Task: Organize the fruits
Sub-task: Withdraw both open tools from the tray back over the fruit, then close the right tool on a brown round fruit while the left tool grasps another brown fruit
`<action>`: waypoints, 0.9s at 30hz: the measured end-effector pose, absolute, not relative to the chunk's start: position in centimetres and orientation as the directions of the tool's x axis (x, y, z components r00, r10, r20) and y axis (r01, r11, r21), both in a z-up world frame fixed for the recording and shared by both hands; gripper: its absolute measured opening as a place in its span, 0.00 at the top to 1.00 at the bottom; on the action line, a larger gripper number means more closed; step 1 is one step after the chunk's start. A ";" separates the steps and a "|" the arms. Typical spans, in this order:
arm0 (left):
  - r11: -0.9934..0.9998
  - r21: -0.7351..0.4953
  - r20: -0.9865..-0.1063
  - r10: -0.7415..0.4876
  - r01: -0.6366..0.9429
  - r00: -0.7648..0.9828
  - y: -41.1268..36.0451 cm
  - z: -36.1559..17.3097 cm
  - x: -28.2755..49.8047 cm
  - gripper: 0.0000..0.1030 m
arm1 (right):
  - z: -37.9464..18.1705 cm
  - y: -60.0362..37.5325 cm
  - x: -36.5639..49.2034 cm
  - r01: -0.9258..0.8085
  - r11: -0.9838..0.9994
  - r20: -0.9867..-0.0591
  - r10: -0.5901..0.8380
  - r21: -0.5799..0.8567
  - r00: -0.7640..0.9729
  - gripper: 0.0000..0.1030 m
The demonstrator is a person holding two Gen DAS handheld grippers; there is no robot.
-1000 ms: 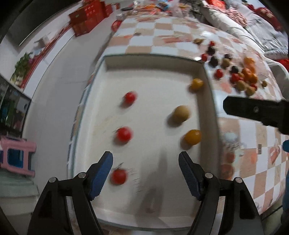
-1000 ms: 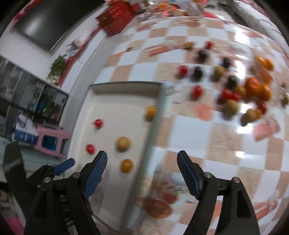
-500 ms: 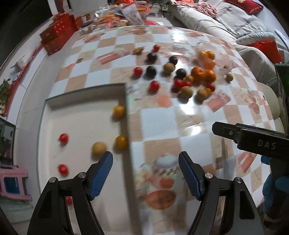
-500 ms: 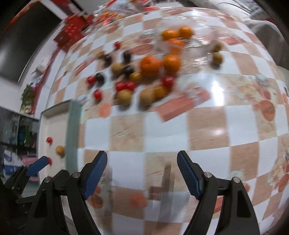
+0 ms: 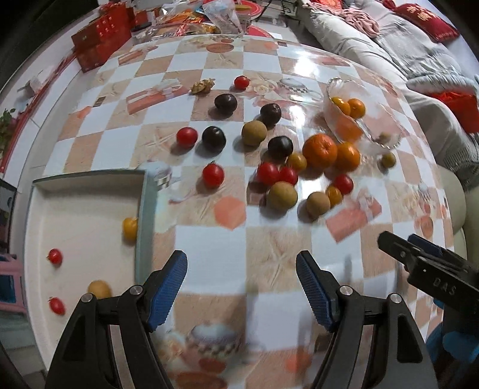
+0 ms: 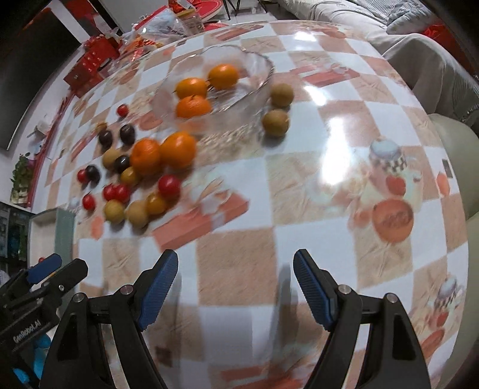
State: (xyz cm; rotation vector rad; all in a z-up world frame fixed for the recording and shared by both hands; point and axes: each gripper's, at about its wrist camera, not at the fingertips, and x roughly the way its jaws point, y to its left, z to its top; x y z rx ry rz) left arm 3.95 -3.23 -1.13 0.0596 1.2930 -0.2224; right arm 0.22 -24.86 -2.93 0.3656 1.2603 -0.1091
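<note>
Loose fruit lies on the checkered table: red tomatoes [image 5: 213, 175], dark plums [image 5: 213, 139], brown longans [image 5: 282, 195] and two oranges [image 5: 319, 150]. A glass bowl [image 6: 257, 86] holds three oranges [image 6: 191, 107]. A white tray [image 5: 86, 191] at the left holds small tomatoes [image 5: 54, 256], a yellow fruit [image 5: 129, 229] and a longan [image 5: 98, 289]. My left gripper [image 5: 242, 282] is open and empty over the table beside the tray. My right gripper [image 6: 235, 284] is open and empty, nearer than the bowl.
Red boxes [image 5: 101, 28] and plastic bags [image 5: 221, 18] crowd the table's far edge. A sofa with cushions [image 5: 419, 59] runs along the right. A pink stool [image 5: 9, 284] stands on the floor left of the tray. A walnut-like piece [image 5: 203, 86] lies on the far table.
Both grippers have swung right, from over the tray toward the loose fruit and the bowl. Both stayed open and empty.
</note>
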 end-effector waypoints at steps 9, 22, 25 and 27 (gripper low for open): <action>0.983 -0.075 -0.959 -0.117 0.168 0.258 -5.4 -3.6 6.5 0.26 | -3.8 -27.9 3.5 0.254 0.954 -0.935 0.064 0.160 0.349 0.20; 0.983 -0.060 -0.956 -0.106 0.172 0.274 -7.2 -5.0 8.2 0.26 | -4.5 -29.0 7.6 0.165 0.980 -0.912 0.032 0.109 0.409 0.35; 0.984 -0.050 -0.954 -0.098 0.172 0.283 -7.5 -5.0 8.4 0.26 | -4.6 -28.8 8.2 0.150 0.984 -0.911 0.023 0.092 0.412 0.38; 0.984 -0.041 -0.953 -0.089 0.171 0.288 -7.6 -4.9 8.4 0.32 | -4.5 -28.6 8.2 0.133 0.987 -0.908 0.024 0.087 0.419 0.47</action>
